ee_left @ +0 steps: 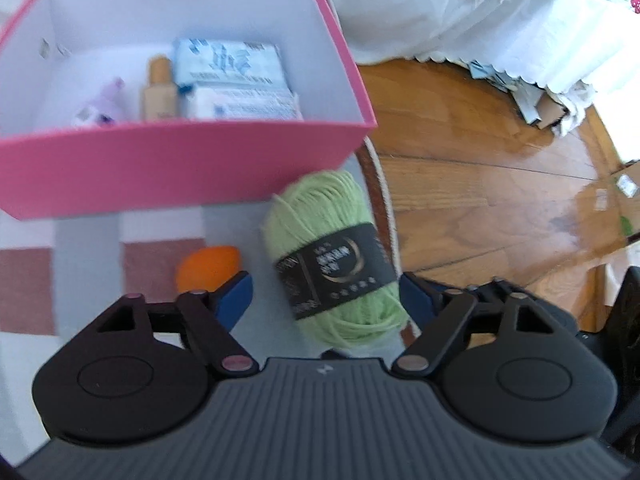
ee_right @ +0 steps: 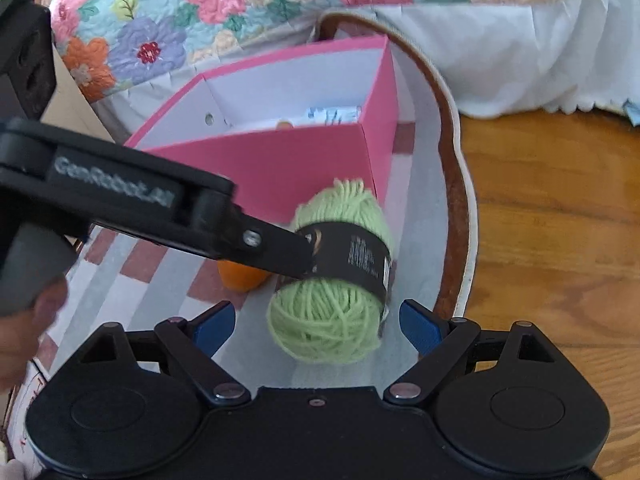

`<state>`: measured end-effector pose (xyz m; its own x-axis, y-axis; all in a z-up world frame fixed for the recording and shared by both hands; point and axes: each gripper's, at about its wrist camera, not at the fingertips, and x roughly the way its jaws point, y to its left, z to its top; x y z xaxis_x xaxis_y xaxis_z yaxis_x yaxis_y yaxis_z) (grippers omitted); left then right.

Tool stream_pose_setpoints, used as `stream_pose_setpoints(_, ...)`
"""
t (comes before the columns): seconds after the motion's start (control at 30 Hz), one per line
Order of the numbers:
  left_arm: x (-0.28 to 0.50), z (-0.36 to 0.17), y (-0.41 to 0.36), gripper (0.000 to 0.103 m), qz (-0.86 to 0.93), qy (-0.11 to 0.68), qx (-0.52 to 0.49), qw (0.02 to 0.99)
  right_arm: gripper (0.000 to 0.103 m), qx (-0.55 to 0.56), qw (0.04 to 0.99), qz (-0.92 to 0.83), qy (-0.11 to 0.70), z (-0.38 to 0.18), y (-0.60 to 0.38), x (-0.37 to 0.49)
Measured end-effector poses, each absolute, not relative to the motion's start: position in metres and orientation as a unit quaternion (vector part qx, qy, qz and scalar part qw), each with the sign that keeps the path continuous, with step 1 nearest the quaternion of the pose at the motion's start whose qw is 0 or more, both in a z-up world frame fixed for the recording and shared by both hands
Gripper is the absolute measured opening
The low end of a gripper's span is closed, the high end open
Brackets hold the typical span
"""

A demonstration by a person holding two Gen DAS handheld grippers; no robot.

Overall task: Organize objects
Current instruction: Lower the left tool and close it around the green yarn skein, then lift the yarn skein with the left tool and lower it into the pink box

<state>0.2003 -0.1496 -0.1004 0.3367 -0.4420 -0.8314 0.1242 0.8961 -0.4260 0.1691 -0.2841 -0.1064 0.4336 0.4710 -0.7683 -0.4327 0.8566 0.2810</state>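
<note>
A light green yarn ball (ee_left: pixel 332 256) with a black paper band lies on the checked cloth just in front of a pink box (ee_left: pixel 180 168). My left gripper (ee_left: pixel 326 292) is open, its blue pads either side of the yarn. The yarn also shows in the right wrist view (ee_right: pixel 336 284), where my right gripper (ee_right: pixel 316 324) is open with the yarn between its pads. The left gripper's black finger (ee_right: pixel 280 250) touches the yarn's band from the left. An orange egg-shaped sponge (ee_left: pixel 208 268) lies left of the yarn. The box holds tissue packs (ee_left: pixel 232 76), a beige bottle (ee_left: pixel 160 88) and a small purple item (ee_left: pixel 104 104).
The round table's edge (ee_right: pixel 456 200) curves just right of the yarn, with wooden floor (ee_left: pixel 480 184) beyond. A bed with a floral quilt (ee_right: pixel 240 12) and white skirt stands behind the box. Cardboard and papers (ee_left: pixel 540 100) lie on the floor under the bed.
</note>
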Motion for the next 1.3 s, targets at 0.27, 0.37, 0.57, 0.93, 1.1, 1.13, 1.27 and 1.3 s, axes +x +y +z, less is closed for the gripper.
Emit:
stream_pose_setpoints(0.27,0.2,-0.131,-0.148,0.069,-0.178,0.546,-0.195,0.795,0.092,0.023,0.843,0.273,0.463,-0.108,-0.283,0.171)
stream_pose_setpoints(0.37,0.198,-0.14,-0.149,0.07,-0.176,0.549,-0.202,0.792,0.092,0.007,0.844,0.264,0.467,-0.114,-0.279,0.177)
stream_pose_setpoints(0.57,0.193,-0.149,-0.145,0.058,-0.19,0.539,-0.239,0.785,0.073,-0.018,0.838,0.248,0.485,-0.129,-0.274,0.186)
stream_pose_setpoints(0.93,0.175,-0.14,-0.133,0.053,-0.208,0.532,-0.238,0.786,0.057,-0.006,0.835,0.274,0.478,-0.118,-0.274,0.171)
stream_pose_setpoints(1.1,0.163,-0.125,-0.126,0.053,-0.219,0.523,-0.221,0.794,0.057,0.05,0.83,0.273,0.484,-0.108,-0.278,0.164)
stream_pose_setpoints(1.13,0.162,-0.123,-0.126,0.053,-0.219,0.526,-0.215,0.793,0.057,0.048,0.831,0.273,0.483,-0.106,-0.276,0.161)
stream_pose_setpoints(1.27,0.155,-0.112,-0.118,0.053,-0.226,0.527,-0.205,0.793,0.057,0.033,0.839,0.266,0.473,-0.097,-0.263,0.148)
stream_pose_setpoints(1.3,0.151,-0.109,-0.115,0.053,-0.23,0.522,-0.207,0.795,0.057,0.035,0.843,0.261,0.469,-0.093,-0.26,0.144)
